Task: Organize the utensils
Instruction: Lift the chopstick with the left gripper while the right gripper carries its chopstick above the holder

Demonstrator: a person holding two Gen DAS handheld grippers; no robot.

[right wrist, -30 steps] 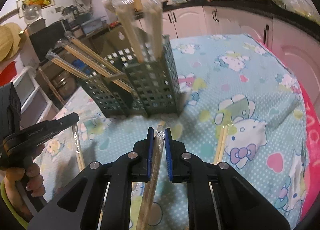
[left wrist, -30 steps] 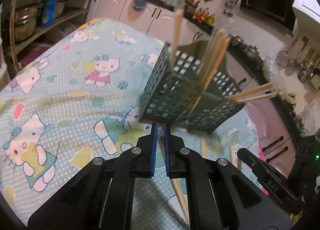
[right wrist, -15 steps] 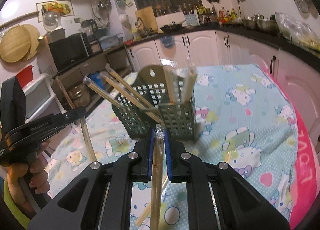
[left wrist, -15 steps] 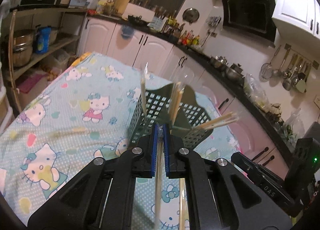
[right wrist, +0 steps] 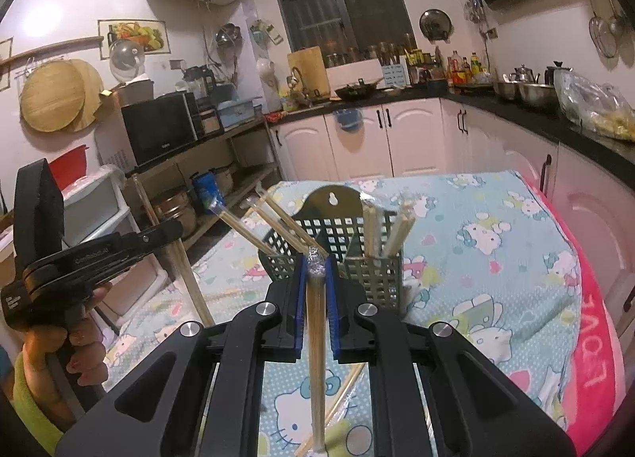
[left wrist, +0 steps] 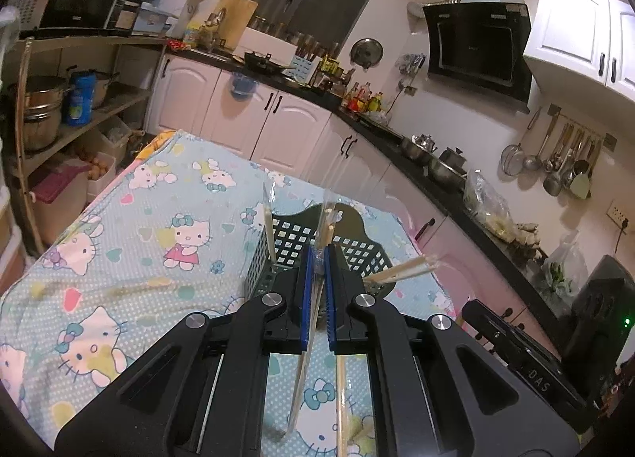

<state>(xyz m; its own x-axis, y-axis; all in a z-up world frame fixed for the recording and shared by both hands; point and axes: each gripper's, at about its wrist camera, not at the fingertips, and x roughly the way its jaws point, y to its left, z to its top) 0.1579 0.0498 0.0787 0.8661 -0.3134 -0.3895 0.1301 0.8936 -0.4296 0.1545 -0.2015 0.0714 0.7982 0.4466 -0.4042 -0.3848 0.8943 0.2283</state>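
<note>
The left gripper (left wrist: 316,294) is closed on a wrapped chopstick pair (left wrist: 303,369), and the right gripper (right wrist: 316,298) is closed on another wrapped pair (right wrist: 316,357). Just behind both stands the green holder (right wrist: 369,266), with chopsticks (right wrist: 391,232) inside, on the tablecloth (right wrist: 488,258).

The left gripper (left wrist: 316,258) and the right gripper (right wrist: 316,262) are of matt black plastic with shiny metal screws, and their pads (right wrist: 302,298) look like blue ribbed rubber. Between the jaws of each is a pair of pale wooden chopsticks (right wrist: 316,338) in a clear, glossy plastic wrapper. Just beyond the jaws stands the basket (right wrist: 373,270), of dull dark-green plastic grid. Under the jaws lies the tablecloth (left wrist: 158,258), a soft matt cloth with printed cartoon cats. Far beyond the jaws, the cabinet doors (right wrist: 412,139) are smooth and glossy white.
</note>
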